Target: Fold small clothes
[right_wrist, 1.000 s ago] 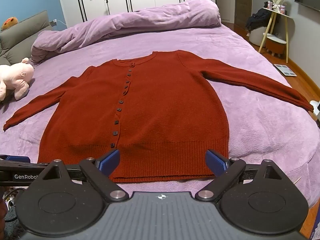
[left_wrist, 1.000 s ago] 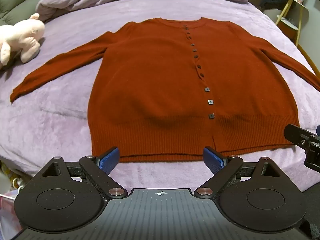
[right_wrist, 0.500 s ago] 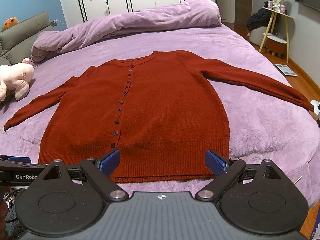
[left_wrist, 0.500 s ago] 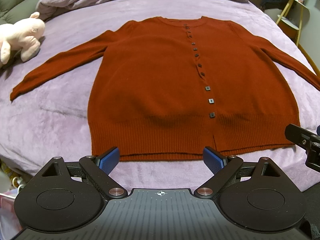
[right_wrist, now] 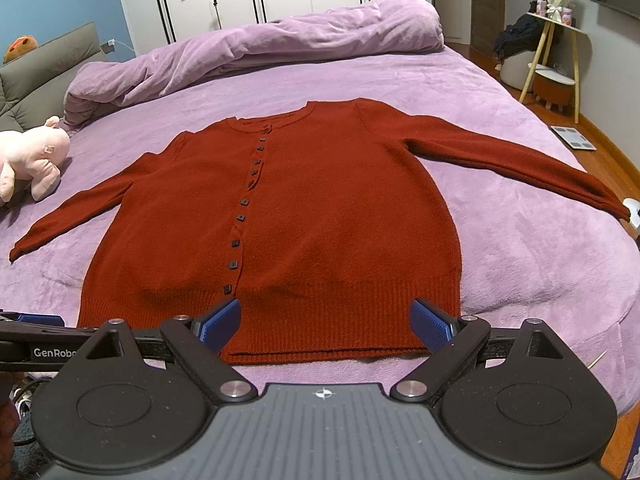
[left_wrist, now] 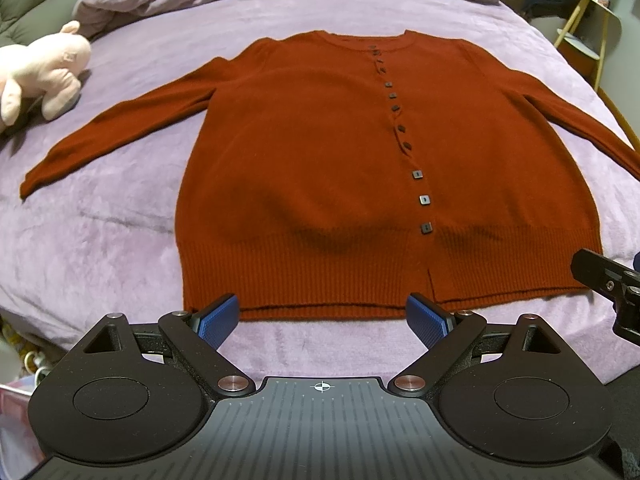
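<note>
A rust-red buttoned cardigan (left_wrist: 320,176) lies flat, front up, on the purple bed, sleeves spread to both sides; it also shows in the right wrist view (right_wrist: 320,216). My left gripper (left_wrist: 322,318) is open and empty, hovering just short of the ribbed hem. My right gripper (right_wrist: 326,322) is open and empty over the hem's right half. The right gripper's body shows at the right edge of the left wrist view (left_wrist: 612,284).
A pink plush toy (left_wrist: 40,72) lies at the left of the bed. A rolled purple duvet (right_wrist: 256,52) lies across the far end. A side table (right_wrist: 556,60) and wooden floor are to the right. The near bed edge (left_wrist: 320,360) is just below the hem.
Both grippers have crept slightly forward toward the hem. The cardigan has not moved.
</note>
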